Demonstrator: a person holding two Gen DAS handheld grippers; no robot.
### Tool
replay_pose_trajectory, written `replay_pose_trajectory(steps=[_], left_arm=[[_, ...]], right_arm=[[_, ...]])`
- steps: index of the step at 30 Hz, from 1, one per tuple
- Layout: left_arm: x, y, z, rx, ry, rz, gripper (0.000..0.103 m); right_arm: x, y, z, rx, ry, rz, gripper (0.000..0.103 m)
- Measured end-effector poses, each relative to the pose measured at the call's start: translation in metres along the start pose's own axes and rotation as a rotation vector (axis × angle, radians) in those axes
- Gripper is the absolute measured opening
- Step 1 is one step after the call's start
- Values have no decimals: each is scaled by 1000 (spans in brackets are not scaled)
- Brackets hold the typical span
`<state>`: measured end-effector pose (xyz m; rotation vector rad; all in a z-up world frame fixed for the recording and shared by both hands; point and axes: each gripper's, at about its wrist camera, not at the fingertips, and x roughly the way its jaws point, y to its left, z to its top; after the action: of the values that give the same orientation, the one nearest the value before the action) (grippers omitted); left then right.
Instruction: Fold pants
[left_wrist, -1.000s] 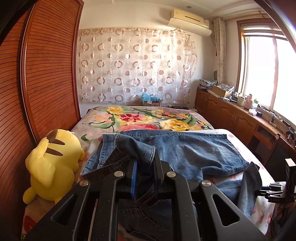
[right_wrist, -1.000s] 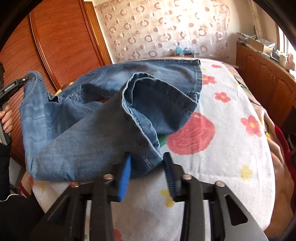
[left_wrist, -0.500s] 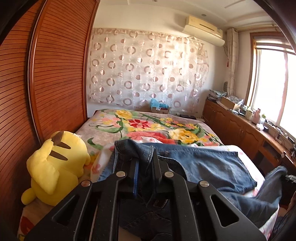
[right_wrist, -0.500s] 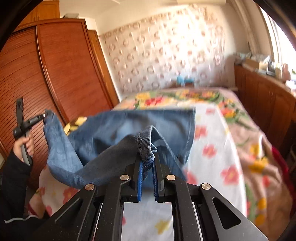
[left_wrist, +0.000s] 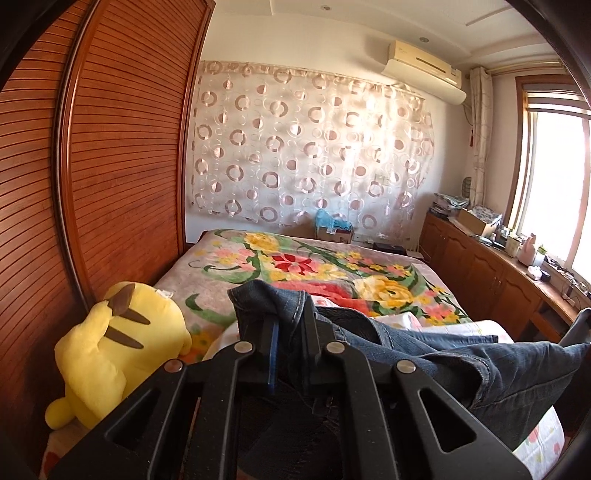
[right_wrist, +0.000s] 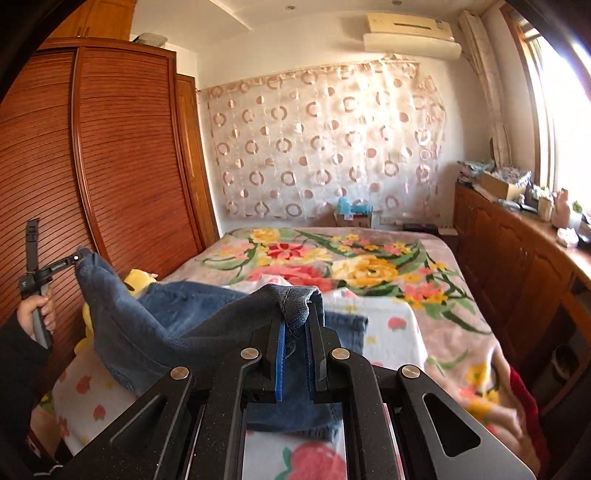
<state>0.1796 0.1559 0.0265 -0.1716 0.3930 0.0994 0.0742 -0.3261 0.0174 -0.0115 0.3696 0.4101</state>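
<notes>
A pair of blue denim pants (right_wrist: 173, 325) hangs lifted between the two grippers above the bed. My right gripper (right_wrist: 295, 325) is shut on a hemmed edge of the pants, bunched between its pads. In the left wrist view my left gripper (left_wrist: 290, 325) is shut on another edge of the pants (left_wrist: 461, 354), whose fabric stretches away to the right. The right wrist view also shows the left gripper (right_wrist: 75, 260) at far left, held by a hand (right_wrist: 37, 310) in a dark sleeve, pinching a corner of the denim.
The bed (right_wrist: 388, 266) carries a floral blanket and a white flowered sheet. A yellow plush toy (left_wrist: 118, 350) sits at its left side against the wooden slatted wardrobe (left_wrist: 110, 166). A cluttered wooden cabinet (right_wrist: 517, 251) runs along the right wall under the window.
The right gripper closed on the pants' hem and rose, lifting the fabric off the bed. The left gripper moved sideways with its edge of the pants, and the denim now hangs between them.
</notes>
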Motion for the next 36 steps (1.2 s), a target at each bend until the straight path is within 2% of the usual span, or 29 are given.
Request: replay_pose_trajectory(steps=[5,10,14,18,20,27,30,36], left_arm=[[33,4,9,-4,19,2,10],[68,3,10,12,57,13,10],[99,5,-1,12,120,20,10],[114,7,-11,13,156,31,10],[118,8,-13,17,166,34,10],[127,9,-7,18,166,31,10],[131,10,-6,25,175,30,10],[144,11,-9,31,208,43,10]], right_arm=[[27,-2,2,-10,47,-35,9],[62,-12,5,4,137,-86,9],[94,-12,8,0,199,-104,9],[125,-10,6,-16,258,-114,9],[137,-9,16,-25,279,-114,9],[141,-16,43,-1,250,-127,9],[143,-16,44,4,239,-142,9],[162,-13,23,3,272,-151,9]])
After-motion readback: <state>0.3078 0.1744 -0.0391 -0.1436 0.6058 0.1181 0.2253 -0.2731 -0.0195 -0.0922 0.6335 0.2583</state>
